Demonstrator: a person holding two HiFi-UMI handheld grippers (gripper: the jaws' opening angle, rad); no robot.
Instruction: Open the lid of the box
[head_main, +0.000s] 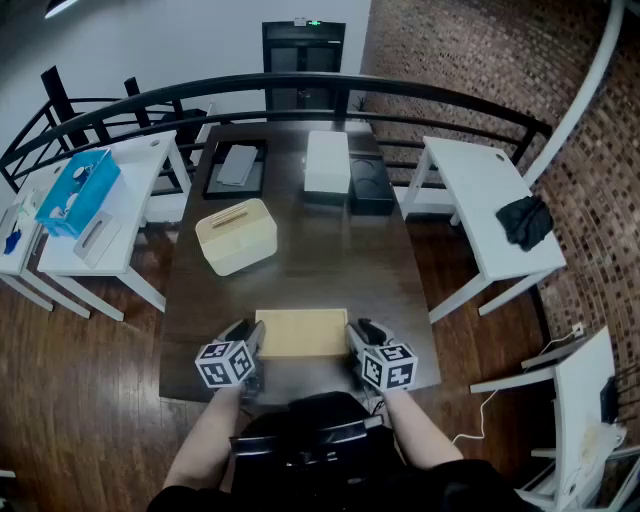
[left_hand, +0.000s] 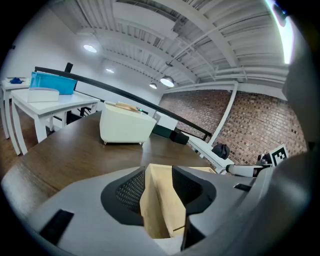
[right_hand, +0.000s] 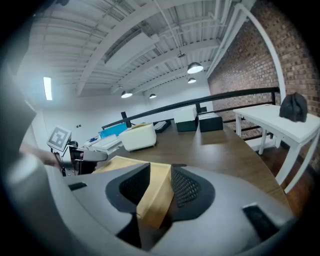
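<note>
A flat, light wooden box (head_main: 301, 332) lies on the dark table (head_main: 300, 230) close to its near edge. My left gripper (head_main: 250, 343) is at the box's left end. In the left gripper view the box's corner (left_hand: 161, 200) fills the gap and touches both black pads (left_hand: 131, 192). My right gripper (head_main: 354, 340) is at the box's right end. There the box's edge (right_hand: 156, 192) sits wedged between its pads (right_hand: 185, 187). The lid lies flat on the box.
A cream case with a slotted top (head_main: 236, 235) stands mid-table, left of centre. A white box (head_main: 327, 161), a black box (head_main: 370, 186) and a dark tray (head_main: 236, 168) sit at the far end. White side tables (head_main: 495, 205) flank the table, and a black railing (head_main: 300, 90) runs behind.
</note>
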